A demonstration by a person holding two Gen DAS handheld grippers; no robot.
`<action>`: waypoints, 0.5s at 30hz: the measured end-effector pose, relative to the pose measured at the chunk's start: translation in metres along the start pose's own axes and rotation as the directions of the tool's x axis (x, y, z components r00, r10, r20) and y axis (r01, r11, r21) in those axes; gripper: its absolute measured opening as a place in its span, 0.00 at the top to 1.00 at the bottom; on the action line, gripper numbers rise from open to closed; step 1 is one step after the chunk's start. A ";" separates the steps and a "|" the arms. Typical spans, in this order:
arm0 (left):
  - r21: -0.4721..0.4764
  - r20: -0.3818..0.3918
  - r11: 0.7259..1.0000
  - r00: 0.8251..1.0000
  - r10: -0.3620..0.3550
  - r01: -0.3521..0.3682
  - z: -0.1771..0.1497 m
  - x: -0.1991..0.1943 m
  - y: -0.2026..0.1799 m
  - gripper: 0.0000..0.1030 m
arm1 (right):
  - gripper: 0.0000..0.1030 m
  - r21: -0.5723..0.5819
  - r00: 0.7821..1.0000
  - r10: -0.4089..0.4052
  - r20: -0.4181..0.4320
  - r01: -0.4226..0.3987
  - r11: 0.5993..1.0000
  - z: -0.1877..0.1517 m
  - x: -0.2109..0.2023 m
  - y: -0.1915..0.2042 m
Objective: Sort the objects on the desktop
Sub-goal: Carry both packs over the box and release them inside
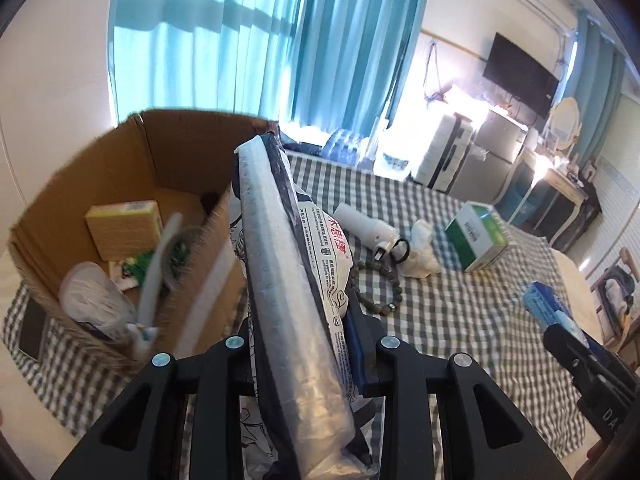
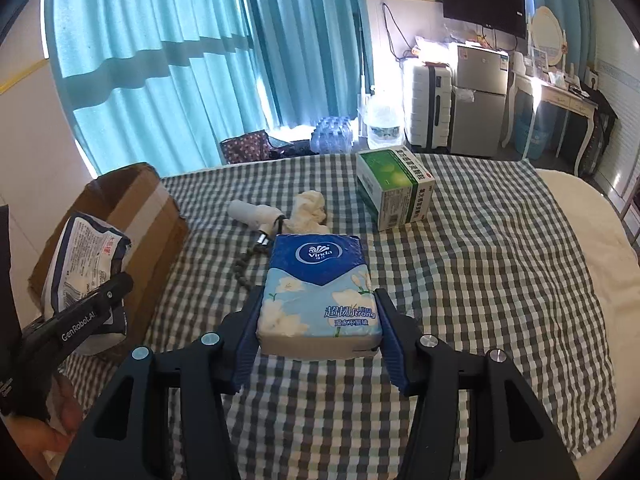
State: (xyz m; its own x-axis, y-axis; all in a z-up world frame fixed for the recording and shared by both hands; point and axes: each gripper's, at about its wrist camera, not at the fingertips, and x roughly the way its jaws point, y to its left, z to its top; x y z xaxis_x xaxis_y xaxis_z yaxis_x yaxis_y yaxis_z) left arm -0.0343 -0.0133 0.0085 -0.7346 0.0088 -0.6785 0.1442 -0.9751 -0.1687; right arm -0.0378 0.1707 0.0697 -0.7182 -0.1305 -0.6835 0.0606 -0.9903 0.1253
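Teal curtains [image 2: 168, 64] hang behind your grey-and-white checked tablecloth [image 2: 480, 280], with a fridge and suitcase beyond its far edge. Your left gripper [image 1: 304, 344] is clamped on a white printed plastic pouch [image 1: 296, 280], raised beside the open brown cardboard box [image 1: 120, 168] at the cloth's left edge. Your right gripper [image 2: 320, 320] pinches a blue Vinda tissue pack [image 2: 320, 288] above bare cloth. A green-and-white carton [image 2: 394, 188] sits near the far edge.

A checked bedcover [image 2: 480, 280] carries a cardboard box [image 2: 136, 208], green carton [image 2: 394, 188] and bracelet [image 1: 378, 286].
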 end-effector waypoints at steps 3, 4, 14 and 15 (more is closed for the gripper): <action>-0.018 0.040 0.999 0.998 -0.038 0.039 0.010 -0.038 0.021 0.71 | 0.49 -0.031 0.999 0.025 0.035 -0.024 0.999 0.004 -0.031 0.027; -0.016 0.056 0.999 0.998 -0.043 0.044 0.015 -0.049 0.027 0.71 | 0.49 -0.041 0.998 0.036 0.049 -0.034 0.999 0.005 -0.040 0.037; 0.000 0.118 1.000 0.993 0.021 -0.021 0.065 -0.098 0.104 0.71 | 0.49 -0.155 0.972 0.206 0.118 -0.186 0.970 0.033 -0.073 0.150; -0.011 0.118 0.999 0.992 0.039 -0.038 0.068 -0.099 0.116 0.71 | 0.49 -0.170 0.968 0.223 0.112 -0.202 0.964 0.036 -0.068 0.162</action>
State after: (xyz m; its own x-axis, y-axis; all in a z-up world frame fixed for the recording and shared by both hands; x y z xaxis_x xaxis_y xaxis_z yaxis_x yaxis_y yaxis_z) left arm 0.0098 -0.1423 0.1048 -0.8017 -0.0554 -0.5951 0.1793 -0.9722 -0.1510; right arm -0.0038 0.0214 0.1627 -0.7597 -0.3415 -0.5534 0.3216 -0.9370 0.1366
